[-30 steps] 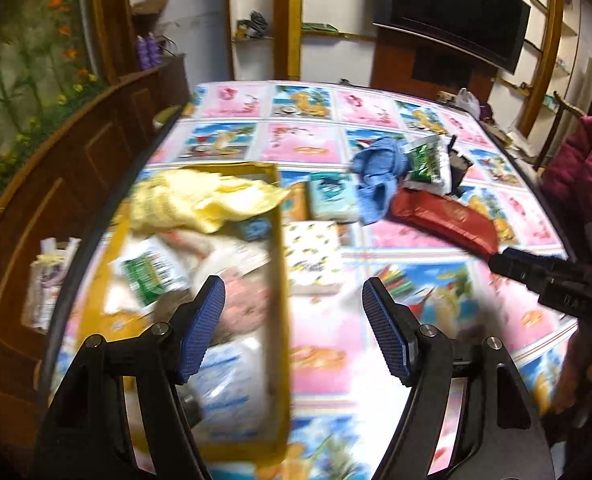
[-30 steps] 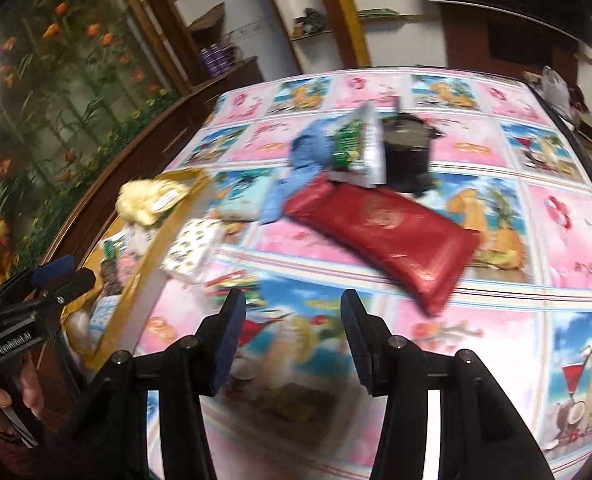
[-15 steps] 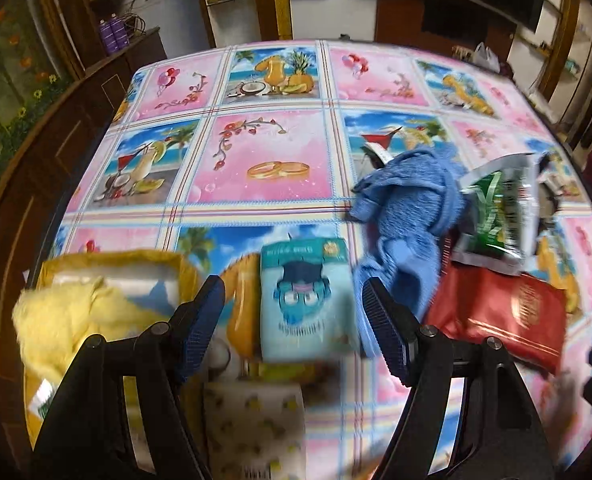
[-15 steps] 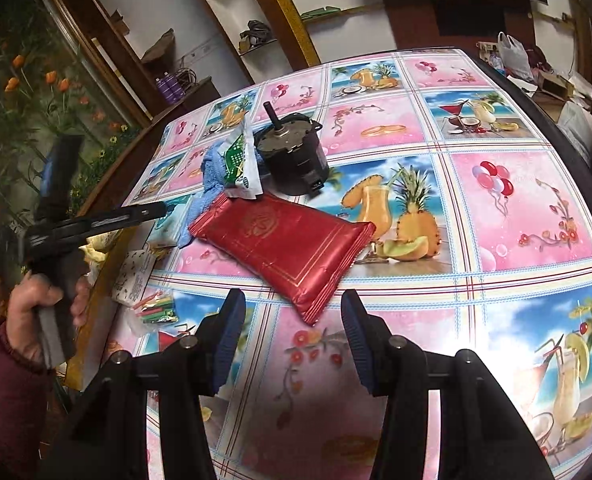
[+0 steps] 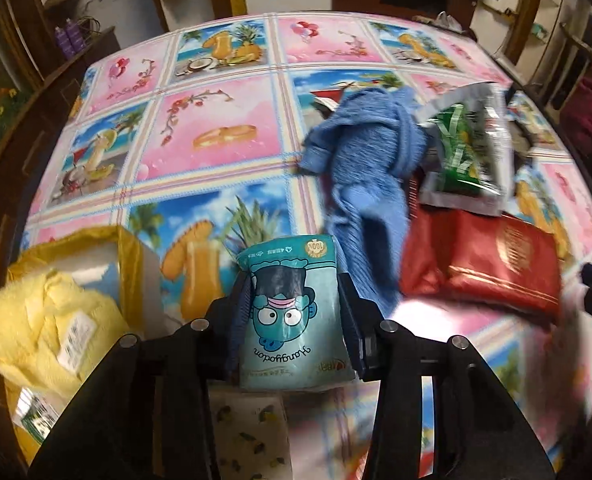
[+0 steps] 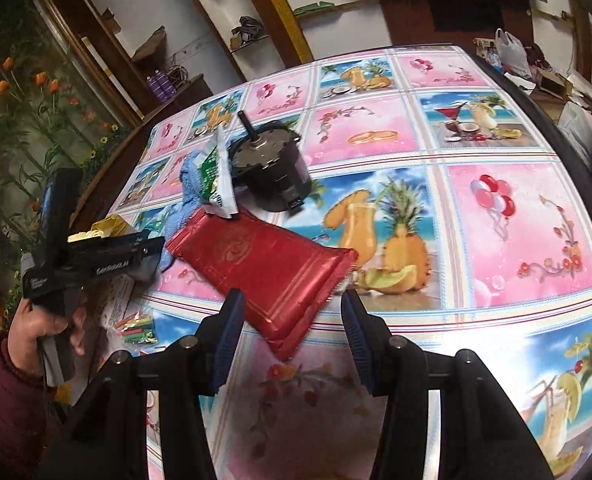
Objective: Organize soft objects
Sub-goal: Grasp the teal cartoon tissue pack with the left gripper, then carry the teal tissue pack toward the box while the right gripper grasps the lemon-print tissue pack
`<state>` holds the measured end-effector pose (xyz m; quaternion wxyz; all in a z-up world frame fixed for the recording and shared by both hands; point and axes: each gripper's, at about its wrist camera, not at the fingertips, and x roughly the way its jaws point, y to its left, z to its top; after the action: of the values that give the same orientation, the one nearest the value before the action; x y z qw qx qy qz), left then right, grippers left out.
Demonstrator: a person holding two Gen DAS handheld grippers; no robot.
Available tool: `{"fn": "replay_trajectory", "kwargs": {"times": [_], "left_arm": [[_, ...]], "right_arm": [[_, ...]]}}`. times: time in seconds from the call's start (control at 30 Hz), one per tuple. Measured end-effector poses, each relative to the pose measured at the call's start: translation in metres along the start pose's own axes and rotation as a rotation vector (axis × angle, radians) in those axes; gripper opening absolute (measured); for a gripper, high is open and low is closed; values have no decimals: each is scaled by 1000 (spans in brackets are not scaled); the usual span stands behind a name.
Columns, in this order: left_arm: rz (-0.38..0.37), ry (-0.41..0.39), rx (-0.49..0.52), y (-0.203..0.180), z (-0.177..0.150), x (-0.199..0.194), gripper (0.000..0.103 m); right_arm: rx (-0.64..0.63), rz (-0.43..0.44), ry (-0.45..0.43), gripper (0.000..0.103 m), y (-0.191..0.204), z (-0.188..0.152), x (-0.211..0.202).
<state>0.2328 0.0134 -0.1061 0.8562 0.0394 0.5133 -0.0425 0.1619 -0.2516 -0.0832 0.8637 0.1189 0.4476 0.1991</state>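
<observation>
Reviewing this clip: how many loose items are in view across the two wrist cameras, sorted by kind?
Towels: 2, crumpled blue terry towel and fluffy yellow towel in the yellow box.
Soft packets: 4, teal cartoon tissue pack, red foil pouch, green-and-silver sachet, lemon-print pack.
Hard items: 1, black metal motor.
Total: 7.

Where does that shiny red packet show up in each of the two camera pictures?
Left wrist view: the red packet lies at the right, beside the blue towel, just below the green and white pouch.
Right wrist view: the red packet lies in the middle, its near end just ahead of the right gripper, whose jaws stand open.
Shared landmark: the green and white pouch resting at the packet's far end.
</observation>
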Motion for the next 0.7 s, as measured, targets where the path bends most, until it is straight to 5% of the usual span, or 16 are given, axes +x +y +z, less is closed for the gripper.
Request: {"fn": "replay_trajectory", "kwargs": {"times": [0.3,0.7], "left_arm": [[-222,-133,-116,21,-35,-83,41],[-357,-301,-265,94,-107,-161,41]], "right_arm": [[-208,108,112,50,89,-12,34],[-497,129,182,54,203,-29,71]]}}
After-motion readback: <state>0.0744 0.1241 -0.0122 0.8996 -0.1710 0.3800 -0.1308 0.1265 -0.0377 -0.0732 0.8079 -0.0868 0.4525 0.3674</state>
